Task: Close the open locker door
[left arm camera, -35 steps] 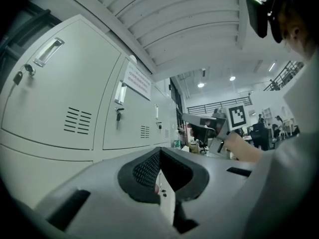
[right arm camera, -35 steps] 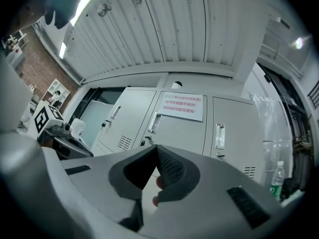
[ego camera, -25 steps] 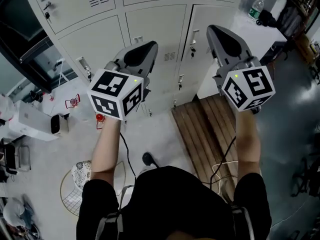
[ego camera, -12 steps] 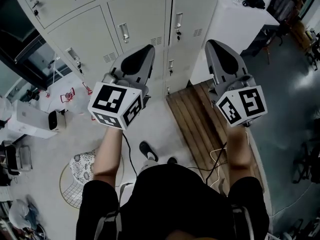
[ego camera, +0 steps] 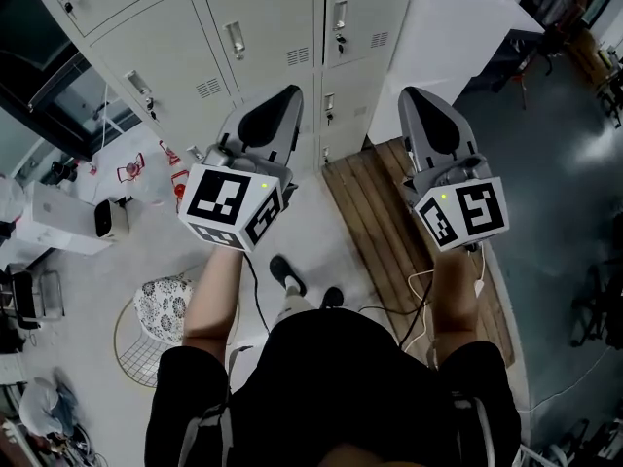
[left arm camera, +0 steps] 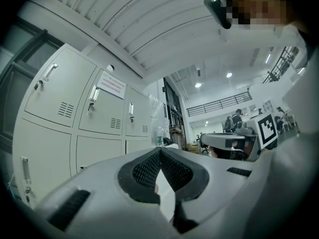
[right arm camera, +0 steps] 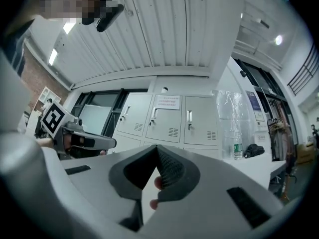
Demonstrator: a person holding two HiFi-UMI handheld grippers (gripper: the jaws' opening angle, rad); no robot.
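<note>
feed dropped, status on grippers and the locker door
Left gripper, right gripper: jaws shut, empty. Lockers ahead, every door in view closed. Nothing blocking.

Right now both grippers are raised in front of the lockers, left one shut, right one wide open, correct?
Not quite: the right gripper is shut too, jaws together with nothing between them, as the right gripper view shows. The left gripper is shut, and both are raised before the lockers.

Head view looks steeply down; both gripper views probably share lockers.
</note>
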